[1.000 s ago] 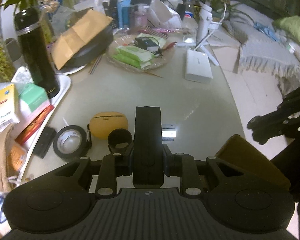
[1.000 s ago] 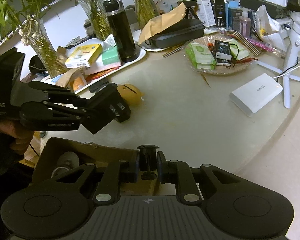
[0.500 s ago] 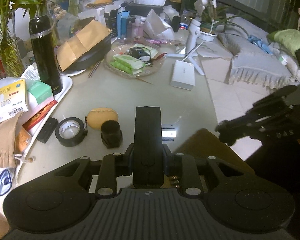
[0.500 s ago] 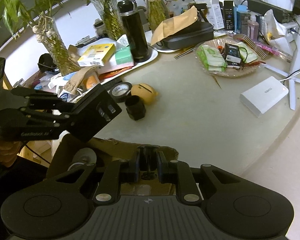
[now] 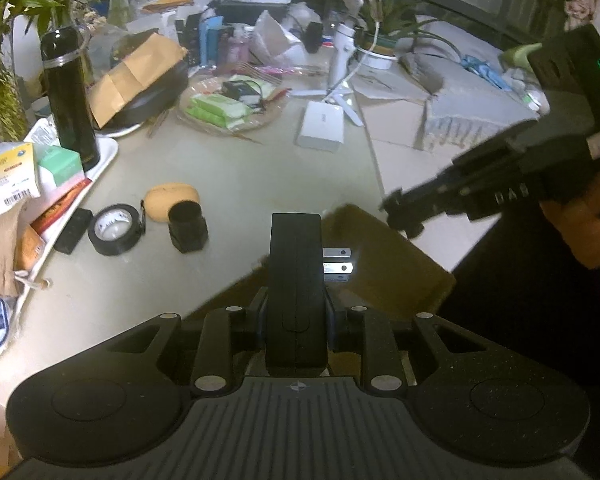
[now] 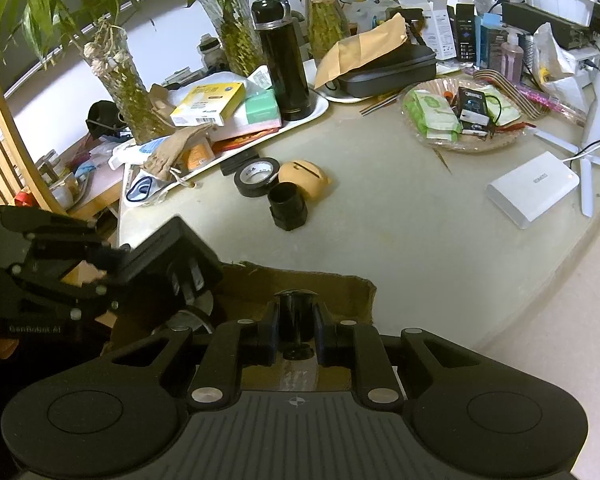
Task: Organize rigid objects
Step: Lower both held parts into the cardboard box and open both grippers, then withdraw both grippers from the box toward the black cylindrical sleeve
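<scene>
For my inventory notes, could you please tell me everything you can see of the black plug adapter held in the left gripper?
The black plug adapter is a flat, matte, plastic-looking block with a seam down its narrow top face. The left gripper is shut on its lower end. Shiny metal prongs with small holes stick out sideways toward the right gripper. The right wrist view shows it over the open cardboard box at the table edge; nothing else touches it.

The table (image 6: 400, 240) looks smooth and faintly glossy; the cardboard box (image 6: 300, 284) is matt brown with a ragged edge. The flask (image 6: 280, 60) is glossy black (a metal band near its cap), the tape roll (image 6: 256, 176) shiny plastic.
</scene>
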The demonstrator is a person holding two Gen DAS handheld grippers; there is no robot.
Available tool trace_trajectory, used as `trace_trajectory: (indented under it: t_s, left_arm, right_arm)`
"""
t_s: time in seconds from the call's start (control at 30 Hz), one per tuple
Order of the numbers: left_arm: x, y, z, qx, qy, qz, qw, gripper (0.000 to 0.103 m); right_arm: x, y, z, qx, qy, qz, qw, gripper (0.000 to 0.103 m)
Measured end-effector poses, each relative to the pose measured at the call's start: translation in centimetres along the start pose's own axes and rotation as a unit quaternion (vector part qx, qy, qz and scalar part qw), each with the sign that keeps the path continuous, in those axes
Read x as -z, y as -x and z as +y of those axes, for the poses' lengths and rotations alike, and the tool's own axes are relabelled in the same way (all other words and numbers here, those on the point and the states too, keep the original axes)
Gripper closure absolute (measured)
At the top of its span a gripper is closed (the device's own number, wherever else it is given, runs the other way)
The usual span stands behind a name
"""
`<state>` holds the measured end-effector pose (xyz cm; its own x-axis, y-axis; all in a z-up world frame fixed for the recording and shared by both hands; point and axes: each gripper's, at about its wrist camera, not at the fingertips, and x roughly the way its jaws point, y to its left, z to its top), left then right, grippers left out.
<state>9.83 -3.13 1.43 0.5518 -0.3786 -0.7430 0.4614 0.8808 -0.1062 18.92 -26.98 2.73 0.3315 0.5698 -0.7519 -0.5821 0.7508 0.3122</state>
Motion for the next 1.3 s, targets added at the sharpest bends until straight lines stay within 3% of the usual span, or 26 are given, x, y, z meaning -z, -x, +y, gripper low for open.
trace_trajectory:
  t_s: [0.2, 0.33, 0.63, 1.07, 1.1, 1.13, 1.2, 1.3]
  left_arm:
    - [1.6, 0.1, -0.6, 0.007, -0.009, 0.011, 0.9999, 0.073]
    - [2.3, 0.9, -1.0, -0.009, 0.002, 0.004, 1.0, 0.061]
    - [3.8, 2.9, -1.0, -0.053, 0.058, -0.015, 0.9968, 0.061]
    - [4.7, 4.4, -1.0, -0.062, 0.092, -0.04, 0.993, 0.061]
    - [4.7, 4.5, -1.0, -0.062, 0.094, -0.041, 0.9928, 0.061]
    - [4.8, 4.6, -0.9, -0.064, 0.095, -0.042, 0.9925, 0.061]
    - [4.9, 4.8, -0.8, -0.065, 0.099, -0.044, 0.992, 0.061]
    - [4.9, 4.9, -0.6, -0.069, 0.107, -0.048, 0.9907, 0.061]
  right_arm:
    - [0.4, 0.1, 0.3, -0.002, -0.002, 0.006, 1.0, 0.083]
    - [0.9, -0.2, 0.5, -0.003, -0.004, 0.011, 1.0, 0.083]
    - [1.9, -0.6, 1.1, 0.004, -0.005, 0.017, 1.0, 0.083]
    - [-0.2, -2.5, 0.9, 0.027, -0.004, 0.027, 0.999, 0.081]
    - [-0.4, -2.7, 0.7, 0.033, -0.006, 0.025, 0.999, 0.07]
    - [-0.6, -2.9, 0.6, 0.038, -0.008, 0.028, 0.999, 0.05]
    - [-0.8, -3.1, 0.3, 0.042, -0.015, 0.027, 0.999, 0.023]
    - [-1.0, -3.0, 0.2, 0.041, -0.018, 0.023, 0.999, 0.011]
